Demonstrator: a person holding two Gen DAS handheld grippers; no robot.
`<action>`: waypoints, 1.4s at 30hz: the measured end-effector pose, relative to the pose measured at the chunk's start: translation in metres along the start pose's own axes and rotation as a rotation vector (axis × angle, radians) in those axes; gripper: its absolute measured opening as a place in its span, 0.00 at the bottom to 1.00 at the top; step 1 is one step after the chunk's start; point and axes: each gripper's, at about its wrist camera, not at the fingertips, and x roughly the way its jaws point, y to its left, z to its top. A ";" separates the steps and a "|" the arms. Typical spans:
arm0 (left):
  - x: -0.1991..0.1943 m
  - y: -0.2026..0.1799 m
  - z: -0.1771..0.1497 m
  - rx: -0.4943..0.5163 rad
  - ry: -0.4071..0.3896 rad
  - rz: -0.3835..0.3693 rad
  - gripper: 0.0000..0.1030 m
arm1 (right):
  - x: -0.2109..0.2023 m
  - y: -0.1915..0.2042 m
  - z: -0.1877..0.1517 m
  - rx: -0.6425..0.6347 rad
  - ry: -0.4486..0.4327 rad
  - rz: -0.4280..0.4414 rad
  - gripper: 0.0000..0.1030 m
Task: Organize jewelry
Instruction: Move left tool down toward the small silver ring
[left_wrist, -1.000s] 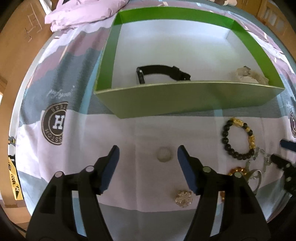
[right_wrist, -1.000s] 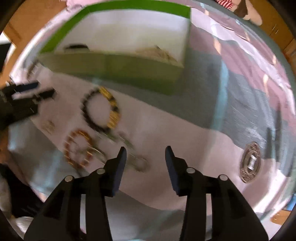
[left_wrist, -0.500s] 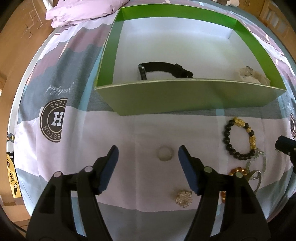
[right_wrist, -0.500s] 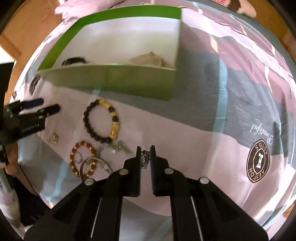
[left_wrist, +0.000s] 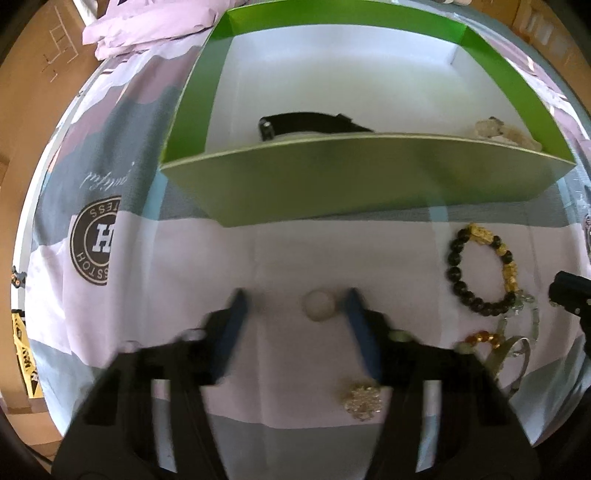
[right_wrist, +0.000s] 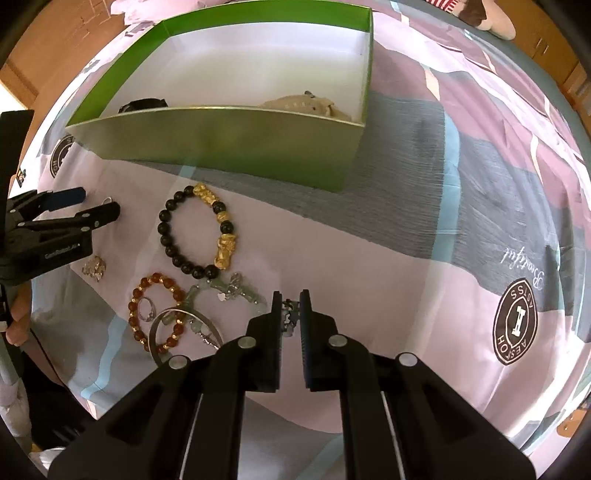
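right tool (right_wrist: 291, 309) clamped on a small silver trinket (right_wrist: 289, 316), perhaps a ring; left tool (left_wrist: 295, 314) apart, straddling a pale bead (left_wrist: 318, 305).

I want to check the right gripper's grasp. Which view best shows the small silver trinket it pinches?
The right wrist view: the small silver trinket sits between the right gripper fingertips, unblurred. The left wrist view does not show it.

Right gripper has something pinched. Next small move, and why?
Probably lift and carry it forward-left over the green box. The right gripper is shut on a small silver piece, while the box sits open ahead, already holding a black strap. The left gripper stands open, holding nothing.
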 end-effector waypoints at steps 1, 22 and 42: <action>-0.001 -0.001 0.000 0.003 -0.003 -0.004 0.31 | -0.002 -0.001 0.000 -0.003 -0.001 -0.001 0.08; -0.026 -0.029 -0.018 0.076 -0.086 0.060 0.45 | 0.000 0.000 0.000 -0.026 -0.001 -0.007 0.08; -0.014 -0.028 -0.021 0.069 -0.027 0.021 0.23 | 0.001 0.000 0.000 -0.032 -0.003 -0.008 0.08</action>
